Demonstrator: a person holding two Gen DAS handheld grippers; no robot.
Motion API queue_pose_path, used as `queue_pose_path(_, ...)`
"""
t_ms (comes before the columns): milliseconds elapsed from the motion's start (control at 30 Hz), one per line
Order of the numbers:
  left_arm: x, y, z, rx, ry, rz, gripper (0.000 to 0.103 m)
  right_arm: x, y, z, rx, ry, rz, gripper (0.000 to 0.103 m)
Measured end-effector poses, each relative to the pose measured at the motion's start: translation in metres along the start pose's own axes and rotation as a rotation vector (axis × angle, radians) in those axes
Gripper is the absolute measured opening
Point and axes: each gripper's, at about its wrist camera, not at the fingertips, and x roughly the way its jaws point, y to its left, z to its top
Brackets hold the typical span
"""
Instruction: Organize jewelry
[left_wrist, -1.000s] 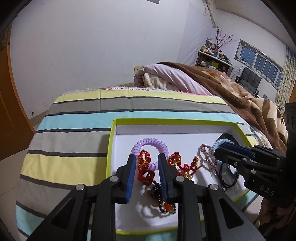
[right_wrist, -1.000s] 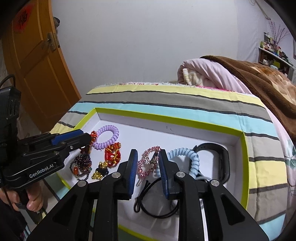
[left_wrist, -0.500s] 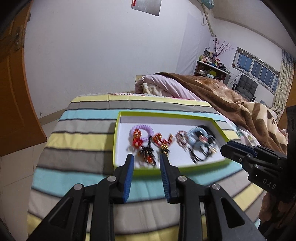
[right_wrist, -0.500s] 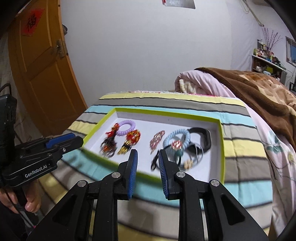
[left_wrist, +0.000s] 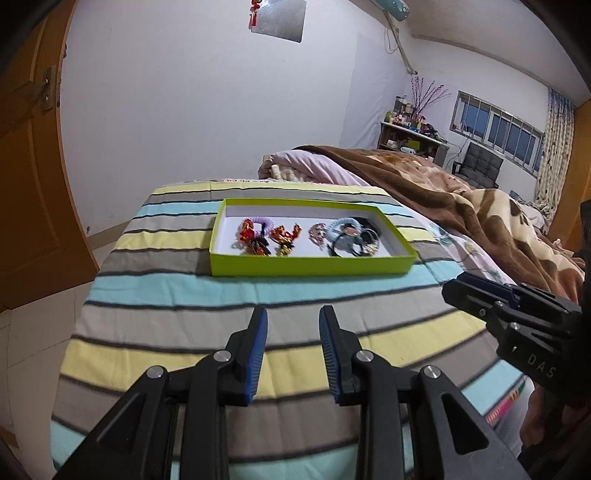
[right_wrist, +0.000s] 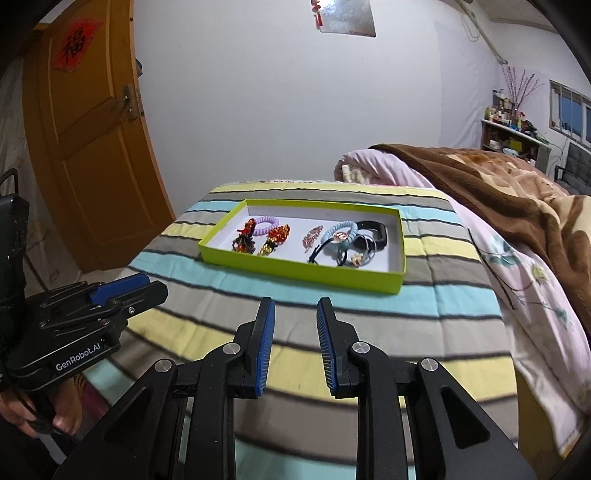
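A lime-green tray (left_wrist: 310, 266) (right_wrist: 295, 271) with a white floor sits on the striped bed. It holds a purple coil tie (left_wrist: 263, 223) (right_wrist: 266, 224), red ornaments (left_wrist: 283, 236) (right_wrist: 276, 236), a pink hair clip (right_wrist: 312, 235), a blue coil tie (left_wrist: 341, 229) (right_wrist: 340, 234) and a black band (right_wrist: 373, 230). My left gripper (left_wrist: 291, 317) is open and empty, well short of the tray. My right gripper (right_wrist: 294, 308) is open and empty, also short of it. Each gripper also shows from the side in the other's view, the left one (right_wrist: 127, 288) and the right one (left_wrist: 476, 291).
A brown and pink blanket (left_wrist: 424, 184) (right_wrist: 498, 177) is heaped on the bed's right side. An orange door (right_wrist: 92, 147) stands at the left. Shelves (left_wrist: 410, 138) and a window (left_wrist: 498, 133) are at the far right. The bed's edge drops off at the left.
Both grippers have pulled back from over the tray and now hover over the bed's near stripes. The jewelry stays in the tray. Both jaws remain open.
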Motion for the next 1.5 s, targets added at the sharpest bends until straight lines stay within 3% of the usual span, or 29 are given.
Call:
queue_pose_path(500, -0.035, -0.011, -0.042, -0.012, -0.001, 0.017, 0.031, -0.038, 0.014, -0.043, -0.028, -0.010, -0.024, 0.024)
queue_pose_path(1500, -0.033, -0.016, -0.046, -0.007, 0.004, 0.016, 0.031, -0.037, 0.014, -0.045, -0.037, -0.003, -0.034, 0.024)
